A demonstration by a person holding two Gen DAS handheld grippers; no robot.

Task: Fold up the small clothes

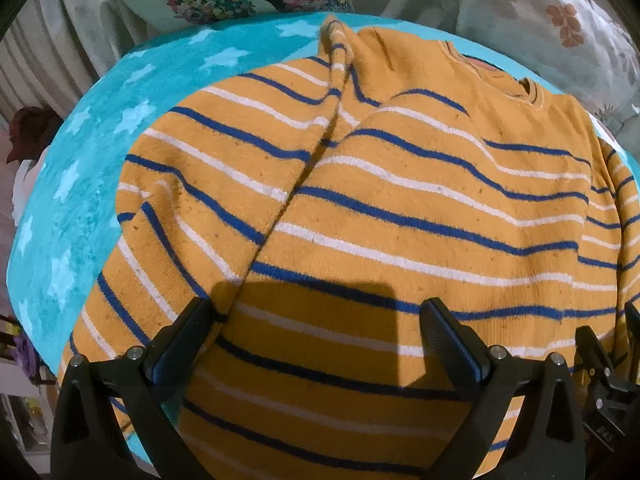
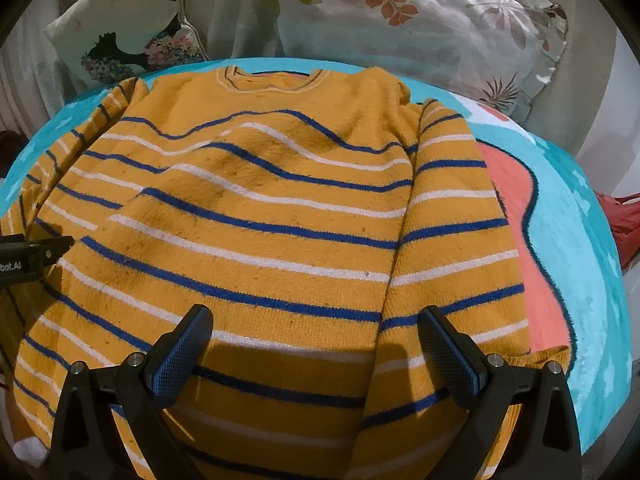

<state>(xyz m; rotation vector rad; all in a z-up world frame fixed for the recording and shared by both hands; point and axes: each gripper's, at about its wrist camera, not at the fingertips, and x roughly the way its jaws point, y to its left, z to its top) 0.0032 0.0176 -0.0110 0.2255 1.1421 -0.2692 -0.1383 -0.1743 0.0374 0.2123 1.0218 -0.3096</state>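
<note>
An orange sweater with blue and white stripes (image 1: pixel 380 208) lies flat on a turquoise star blanket (image 1: pixel 80 184), neck away from me. Its left sleeve (image 1: pixel 224 168) lies along the body on the left. In the right wrist view the sweater (image 2: pixel 256 216) fills the middle, with its right sleeve (image 2: pixel 452 216) lying down the right side. My left gripper (image 1: pixel 316 312) is open and empty just above the sweater's lower part. My right gripper (image 2: pixel 316 320) is open and empty over the hem, and it also shows at the left wrist view's right edge (image 1: pixel 608 360).
Floral pillows (image 2: pixel 420 24) and a printed cushion (image 2: pixel 132 40) lie behind the blanket. The blanket has a coral patch (image 2: pixel 516 200) right of the sweater. A red item (image 2: pixel 624 216) sits at the far right. The left gripper's body (image 2: pixel 24 260) shows at the left edge.
</note>
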